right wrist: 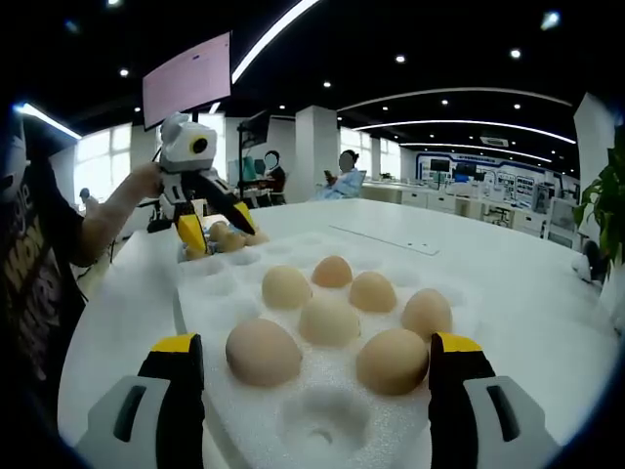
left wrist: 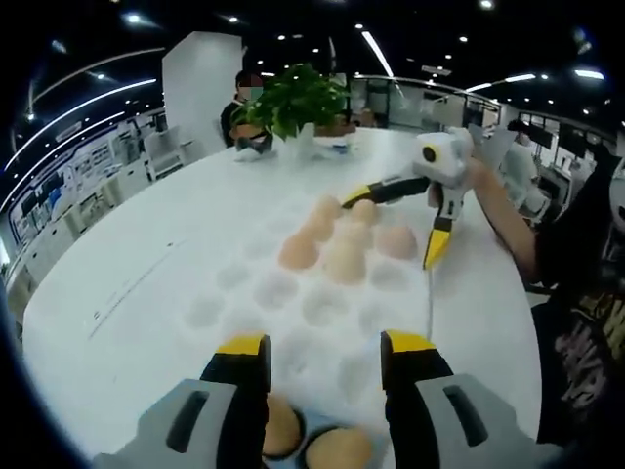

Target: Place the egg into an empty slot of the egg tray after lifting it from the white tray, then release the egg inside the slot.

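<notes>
Both grippers hung released over the egg tray (right wrist: 322,410).
Left gripper (left wrist: 322,357) stood spread above eggs in the white tray (left wrist: 305,432); right gripper (right wrist: 317,366) gaped, grasping nothing, near seven eggs (right wrist: 330,319).

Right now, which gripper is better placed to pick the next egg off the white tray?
Left. The left gripper hangs open right above the white tray's eggs. The right gripper, also open and empty, sits over the egg tray, away from them.
</notes>
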The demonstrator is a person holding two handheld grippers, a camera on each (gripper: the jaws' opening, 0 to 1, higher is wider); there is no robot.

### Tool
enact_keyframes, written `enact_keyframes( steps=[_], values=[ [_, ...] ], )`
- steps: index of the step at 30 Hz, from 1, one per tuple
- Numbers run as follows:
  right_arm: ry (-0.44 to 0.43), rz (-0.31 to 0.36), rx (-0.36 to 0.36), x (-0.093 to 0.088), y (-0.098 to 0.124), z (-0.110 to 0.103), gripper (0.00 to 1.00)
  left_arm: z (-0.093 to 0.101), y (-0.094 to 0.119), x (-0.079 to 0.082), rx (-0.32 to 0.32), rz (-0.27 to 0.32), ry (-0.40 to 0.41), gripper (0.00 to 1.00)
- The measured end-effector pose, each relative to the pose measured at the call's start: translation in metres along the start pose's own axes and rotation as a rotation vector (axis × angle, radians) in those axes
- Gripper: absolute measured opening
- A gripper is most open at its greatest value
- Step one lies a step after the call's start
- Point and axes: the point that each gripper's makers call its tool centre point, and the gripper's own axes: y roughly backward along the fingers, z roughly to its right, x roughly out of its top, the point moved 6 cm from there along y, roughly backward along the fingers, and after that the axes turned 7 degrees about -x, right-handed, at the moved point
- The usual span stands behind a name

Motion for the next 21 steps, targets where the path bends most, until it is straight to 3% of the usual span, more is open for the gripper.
enact_keyframes(
  steps=[21],
  values=[
    [-0.001, 0.002, 0.001, -0.001, 0.001, -0.001, 1.0, 0.009, -0.023, 0.01, -0.05, -0.023, -0.025, 0.46]
  ],
)
